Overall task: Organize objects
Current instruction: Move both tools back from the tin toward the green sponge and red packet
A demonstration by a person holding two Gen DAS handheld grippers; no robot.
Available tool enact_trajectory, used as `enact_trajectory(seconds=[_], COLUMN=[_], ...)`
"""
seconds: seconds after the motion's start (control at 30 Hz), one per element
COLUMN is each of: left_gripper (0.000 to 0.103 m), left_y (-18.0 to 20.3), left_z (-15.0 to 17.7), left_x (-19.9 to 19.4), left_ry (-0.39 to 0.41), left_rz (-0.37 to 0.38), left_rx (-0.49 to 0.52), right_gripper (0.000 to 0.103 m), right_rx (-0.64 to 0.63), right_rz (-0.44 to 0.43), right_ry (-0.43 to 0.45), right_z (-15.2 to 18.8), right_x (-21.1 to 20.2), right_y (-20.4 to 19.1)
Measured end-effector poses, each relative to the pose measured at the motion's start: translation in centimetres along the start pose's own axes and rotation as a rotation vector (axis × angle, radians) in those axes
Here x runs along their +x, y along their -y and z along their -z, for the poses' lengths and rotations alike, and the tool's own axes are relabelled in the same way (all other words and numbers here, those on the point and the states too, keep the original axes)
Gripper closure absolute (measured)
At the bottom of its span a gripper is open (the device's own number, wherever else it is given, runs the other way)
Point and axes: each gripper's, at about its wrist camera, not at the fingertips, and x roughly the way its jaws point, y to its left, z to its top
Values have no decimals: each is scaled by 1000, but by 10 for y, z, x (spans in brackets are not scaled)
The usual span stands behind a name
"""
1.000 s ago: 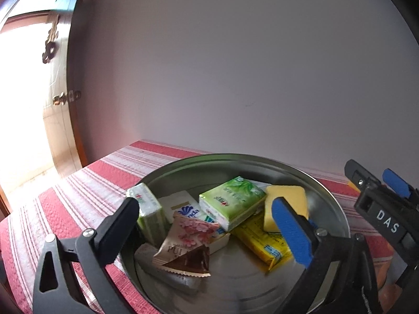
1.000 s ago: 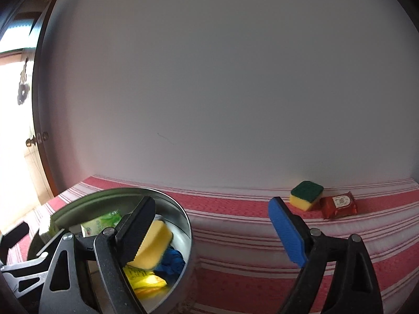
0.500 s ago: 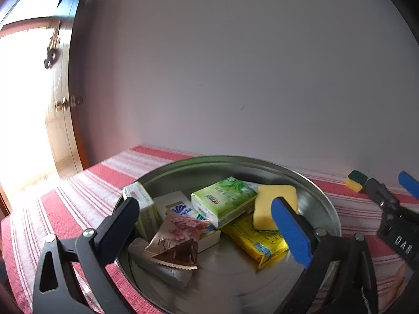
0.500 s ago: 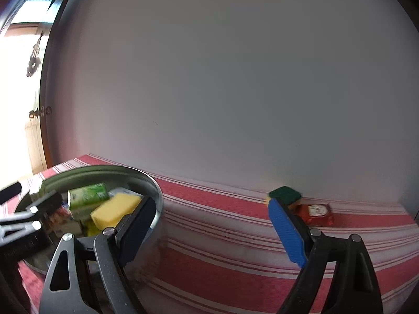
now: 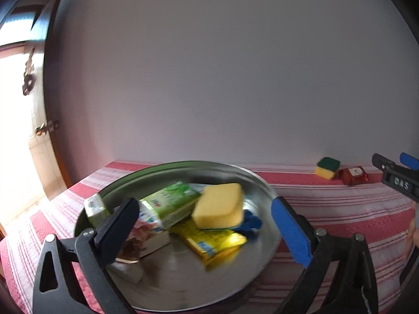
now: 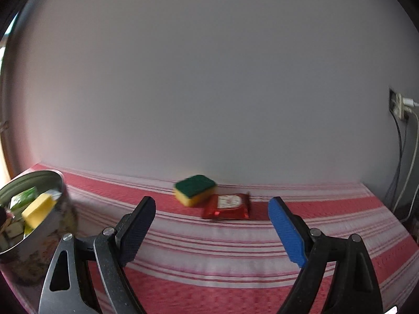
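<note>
Counter w/ a red & white striped cloth, up against the wall. Metal bowl sits at the left end. Sponge & red packet touching each other, near the back edge.

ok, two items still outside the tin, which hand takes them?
Probably right. The right gripper faces the green-topped sponge and red packet, jaws open and empty. The left gripper hovers over the tin.

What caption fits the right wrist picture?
Open right gripper faces a green-topped sponge and red packet on the striped tablecloth.
</note>
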Motion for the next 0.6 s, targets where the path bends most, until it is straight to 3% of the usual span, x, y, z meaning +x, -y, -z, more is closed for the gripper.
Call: enact_trajectory(seconds=[0.27, 0.43, 0.6], left_gripper=[1, 1, 1], left_y=[63, 112, 153], left_z=[-8, -14, -18], left_x=[10, 21, 40], left_ry=[-31, -63, -153], left_rz=[107, 173, 195], left_rx=[72, 111, 109], right_gripper=[13, 13, 13], right_rx=[22, 126, 238], right_rz=[183, 222, 231], right_ry=[-37, -106, -195], right_z=[-1, -1, 2], right_x=[10, 29, 49], right_y=[33, 68, 94])
